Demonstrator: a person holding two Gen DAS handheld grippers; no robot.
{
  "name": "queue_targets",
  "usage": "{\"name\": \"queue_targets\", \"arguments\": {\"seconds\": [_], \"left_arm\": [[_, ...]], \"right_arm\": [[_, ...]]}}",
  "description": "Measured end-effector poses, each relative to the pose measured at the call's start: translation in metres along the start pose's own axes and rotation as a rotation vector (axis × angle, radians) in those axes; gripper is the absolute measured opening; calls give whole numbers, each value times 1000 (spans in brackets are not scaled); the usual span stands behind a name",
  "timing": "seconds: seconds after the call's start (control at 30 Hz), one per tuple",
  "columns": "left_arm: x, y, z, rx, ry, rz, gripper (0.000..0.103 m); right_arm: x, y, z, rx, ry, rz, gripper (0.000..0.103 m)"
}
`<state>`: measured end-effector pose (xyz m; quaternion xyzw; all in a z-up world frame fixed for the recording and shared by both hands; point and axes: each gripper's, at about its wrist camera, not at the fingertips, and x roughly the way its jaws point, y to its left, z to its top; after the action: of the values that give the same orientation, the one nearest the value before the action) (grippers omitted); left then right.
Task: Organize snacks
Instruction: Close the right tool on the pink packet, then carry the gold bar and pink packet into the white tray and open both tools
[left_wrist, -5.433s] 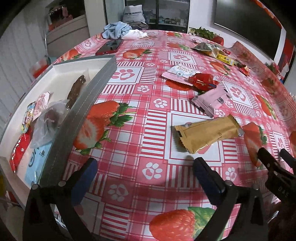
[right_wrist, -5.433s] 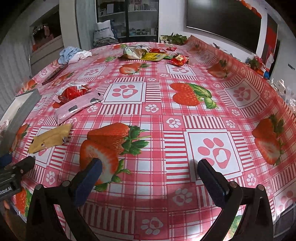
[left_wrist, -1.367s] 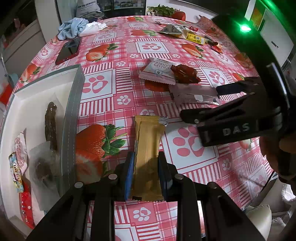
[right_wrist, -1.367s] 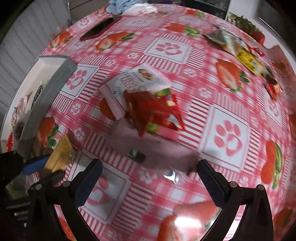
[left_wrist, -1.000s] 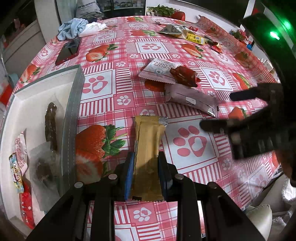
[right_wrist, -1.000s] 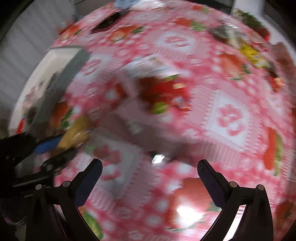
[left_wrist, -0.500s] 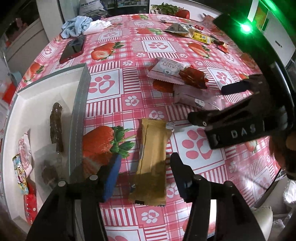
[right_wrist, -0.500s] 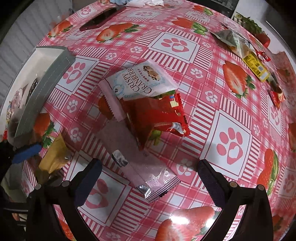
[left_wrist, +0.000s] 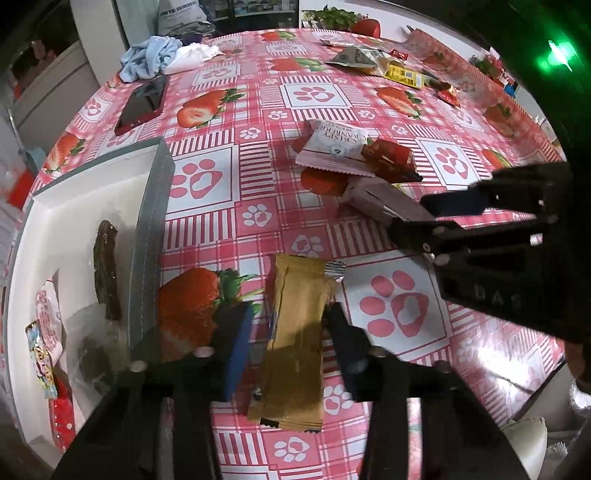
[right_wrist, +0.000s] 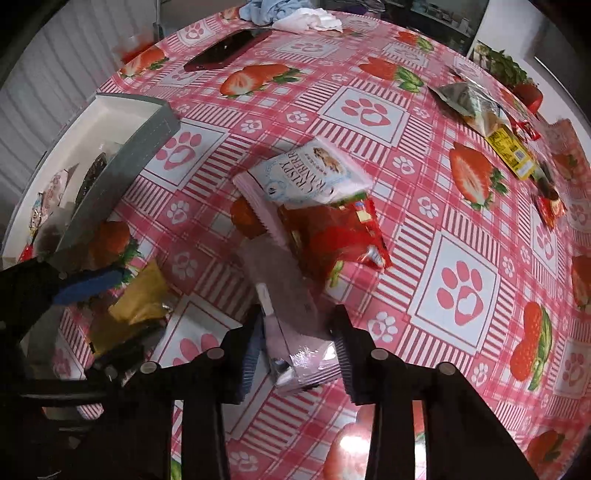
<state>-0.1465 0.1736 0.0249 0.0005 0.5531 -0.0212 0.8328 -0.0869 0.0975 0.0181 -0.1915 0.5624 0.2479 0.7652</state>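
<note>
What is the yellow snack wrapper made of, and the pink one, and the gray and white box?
The yellow snack wrapper looks like thin, matte plastic film with a crimped silvery end. The pink wrapper looks like glossier plastic film: light glints off it and it creases. The box has a gray outer wall that seems to be stitched fabric or felt, and a smooth white lining; which material exactly is unclear.

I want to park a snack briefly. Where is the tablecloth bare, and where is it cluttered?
Bare: the stretch between the grey tray, the phone and the cranberry packet, and the paw-print squares right of the red packet. Crowded: the overlapping packets there, and the far right edge near the yellow packet.
</note>
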Motion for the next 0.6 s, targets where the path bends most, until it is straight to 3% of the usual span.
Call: {"name": "queue_targets", "arguments": {"seconds": [0.1, 0.4, 0.6], "left_arm": [[-3, 4, -4, -31, -14, -9, 26], [-22, 6, -17, -74, -78, -16, 25], [-26, 8, -22, -79, -81, -16, 25]], "right_arm": [[-5, -2, -12, 33, -26, 35, 35], [-28, -24, -46, 147, -93, 157, 29], [-28, -20, -46, 130, -75, 114, 33]]}}
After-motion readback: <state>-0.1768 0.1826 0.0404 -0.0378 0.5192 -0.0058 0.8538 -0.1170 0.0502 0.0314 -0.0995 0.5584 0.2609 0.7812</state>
